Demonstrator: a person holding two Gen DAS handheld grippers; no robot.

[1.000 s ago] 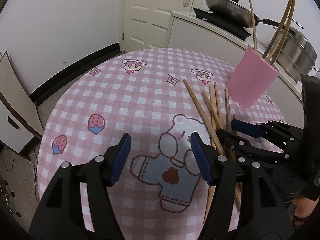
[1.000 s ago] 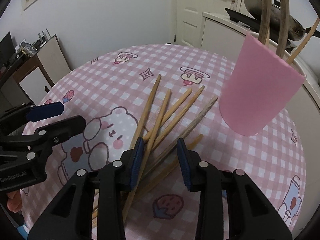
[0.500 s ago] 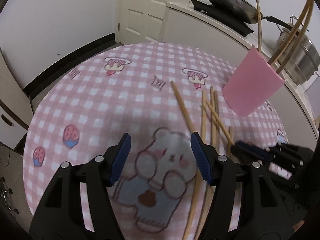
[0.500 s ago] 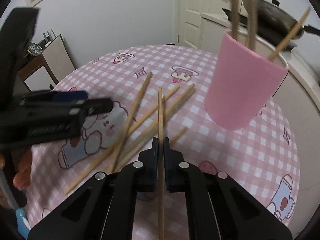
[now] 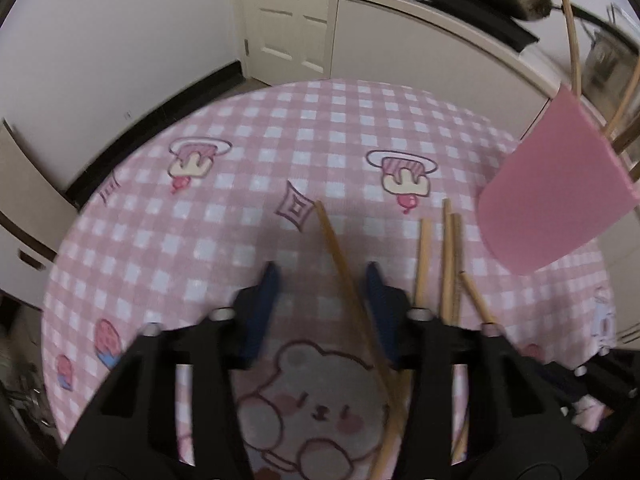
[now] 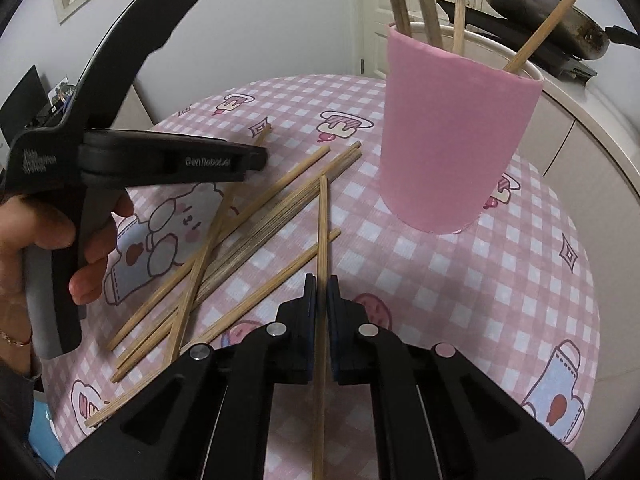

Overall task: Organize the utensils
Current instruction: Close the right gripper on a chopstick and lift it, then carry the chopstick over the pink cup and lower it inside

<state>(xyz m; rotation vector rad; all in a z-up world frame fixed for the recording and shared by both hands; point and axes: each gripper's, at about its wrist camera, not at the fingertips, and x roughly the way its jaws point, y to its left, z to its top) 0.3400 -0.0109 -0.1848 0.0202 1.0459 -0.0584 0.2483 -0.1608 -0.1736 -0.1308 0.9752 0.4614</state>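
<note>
My right gripper (image 6: 320,286) is shut on a wooden chopstick (image 6: 322,220), whose tip points up toward the pink cup (image 6: 452,140). The cup stands on the table and holds several long utensils. Several loose chopsticks (image 6: 248,220) lie crossed on the pink checked tablecloth, left of the held one. My left gripper (image 5: 320,278) hangs low over the cloth with its jaws closing. One chopstick (image 5: 340,256) runs slanted between them, near the right pad, and no pad visibly presses on it. More chopsticks (image 5: 448,256) lie to its right, with the cup (image 5: 556,196) beyond them.
The round table (image 5: 200,220) ends close on the left and far sides. A white counter behind it carries a dark wok (image 6: 540,8). A white door (image 5: 288,20) stands at the back. A person's hand (image 6: 40,232) holds the left gripper's handle.
My right gripper shut on one chopstick, lifted it and moved nearer the cup. My left gripper travelled over to the chopsticks, and its jaws narrowed around one of them.
</note>
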